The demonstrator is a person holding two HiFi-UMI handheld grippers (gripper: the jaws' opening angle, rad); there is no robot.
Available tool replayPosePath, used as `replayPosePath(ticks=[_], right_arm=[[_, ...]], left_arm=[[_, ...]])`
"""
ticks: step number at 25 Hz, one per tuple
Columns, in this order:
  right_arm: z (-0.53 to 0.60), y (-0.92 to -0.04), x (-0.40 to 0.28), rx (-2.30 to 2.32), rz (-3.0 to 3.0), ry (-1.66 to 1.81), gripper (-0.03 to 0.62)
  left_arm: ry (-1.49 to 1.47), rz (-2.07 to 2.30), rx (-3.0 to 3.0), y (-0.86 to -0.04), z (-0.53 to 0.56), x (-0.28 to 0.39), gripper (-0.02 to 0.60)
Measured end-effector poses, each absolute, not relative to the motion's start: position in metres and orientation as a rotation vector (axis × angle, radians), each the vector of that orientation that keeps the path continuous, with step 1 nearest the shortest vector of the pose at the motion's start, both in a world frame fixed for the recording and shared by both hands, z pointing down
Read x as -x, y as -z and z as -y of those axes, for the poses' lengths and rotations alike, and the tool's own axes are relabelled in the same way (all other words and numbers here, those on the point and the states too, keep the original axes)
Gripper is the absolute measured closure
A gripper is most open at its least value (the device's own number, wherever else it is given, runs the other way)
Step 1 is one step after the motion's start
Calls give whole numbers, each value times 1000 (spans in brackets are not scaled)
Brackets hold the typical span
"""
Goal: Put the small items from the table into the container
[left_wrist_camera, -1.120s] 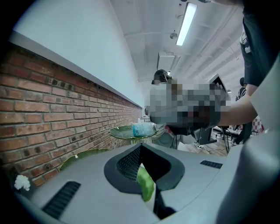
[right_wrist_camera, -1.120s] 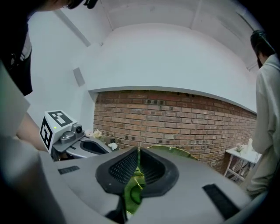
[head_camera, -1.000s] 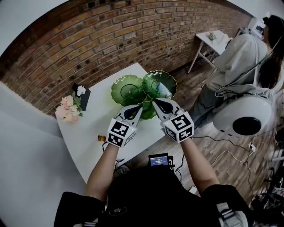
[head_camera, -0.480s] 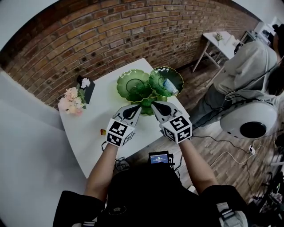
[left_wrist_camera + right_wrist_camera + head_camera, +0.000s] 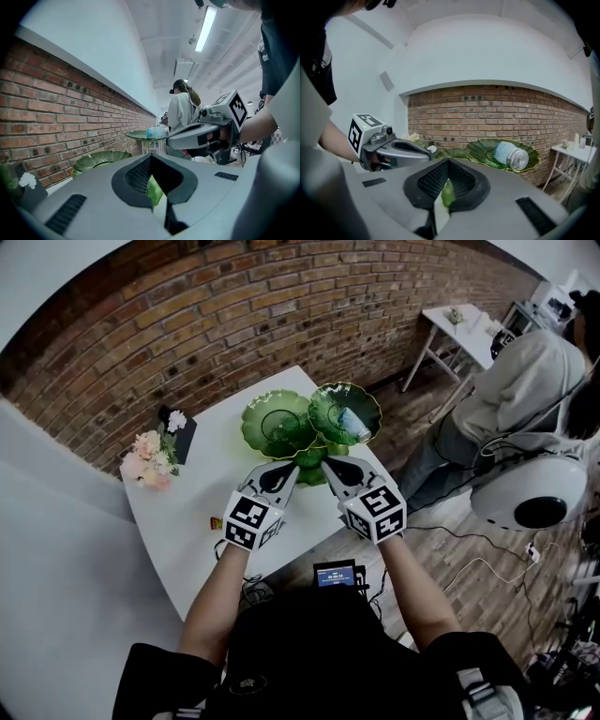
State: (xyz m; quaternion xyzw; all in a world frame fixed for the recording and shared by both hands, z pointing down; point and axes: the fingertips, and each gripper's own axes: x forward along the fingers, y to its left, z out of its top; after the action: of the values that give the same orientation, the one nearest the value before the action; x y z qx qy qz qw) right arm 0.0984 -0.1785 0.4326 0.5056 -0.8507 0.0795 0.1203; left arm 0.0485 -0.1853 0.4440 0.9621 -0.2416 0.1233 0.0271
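With the left gripper (image 5: 289,472) and right gripper (image 5: 330,466) both closed and empty near the fragile-looking green glass dishes (image 5: 281,424), the tiny red item (image 5: 216,521), likely light and pinchable across its middle, lies on the table (image 5: 178,507) beside the left gripper.

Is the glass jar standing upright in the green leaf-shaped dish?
No, in the right gripper view the glass jar lies on its side in the green leaf-shaped dish, its metal lid facing the camera.

white table (image 5: 202,498) carries a green leaf-shaped glass dish stand (image 5: 281,427), pink flowers (image 5: 145,465), a black card (image 5: 180,437), and a small red item (image 5: 217,522) near its front edge.
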Motion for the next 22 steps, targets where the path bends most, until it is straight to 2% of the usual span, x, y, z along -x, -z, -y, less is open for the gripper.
replayPosePath(ticks=[14,22], right_arm=[[182,-439,-97,-1453,2486,-250,579],[190,-458,-66,-1316,2527,-300,577]], left_arm=[[-394,760,-2958,-449,188,-44,572],[-372,893,-2854,-456,197,-4,572]])
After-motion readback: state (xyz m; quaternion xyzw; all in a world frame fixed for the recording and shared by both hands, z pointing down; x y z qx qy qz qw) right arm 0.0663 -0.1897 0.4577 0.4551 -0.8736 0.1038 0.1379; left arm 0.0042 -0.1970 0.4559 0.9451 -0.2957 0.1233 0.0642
